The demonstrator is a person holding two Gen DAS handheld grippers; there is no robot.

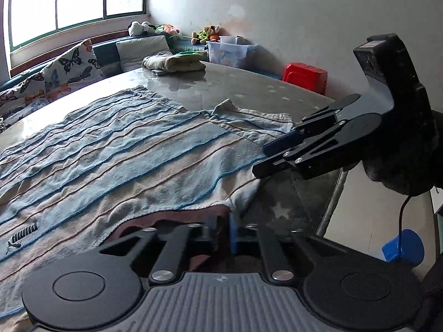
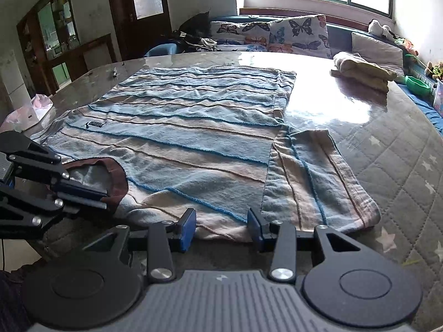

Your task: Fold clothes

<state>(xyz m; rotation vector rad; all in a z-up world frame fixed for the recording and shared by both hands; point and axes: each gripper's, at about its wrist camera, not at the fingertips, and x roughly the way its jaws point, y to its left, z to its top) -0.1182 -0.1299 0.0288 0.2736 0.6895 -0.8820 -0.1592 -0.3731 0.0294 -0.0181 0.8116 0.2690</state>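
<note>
One striped T-shirt (image 2: 188,138) lies flat, front up, on the quilted table (image 2: 401,166), its brown collar (image 2: 116,182) at the near edge and one sleeve (image 2: 318,177) spread to the collar's right. Left gripper (image 2: 83,196): fingers pressed together at the collar, apparently pinching its rim. Right gripper (image 2: 221,228): fingers spread, straddling the shoulder hem just right of the collar. Judged soft, light and limp, the knit will sag and wrinkle when lifted; seams, collar and hems offer the firmest hold. Folded clothes (image 2: 362,69) rest well beyond the collar.
</note>
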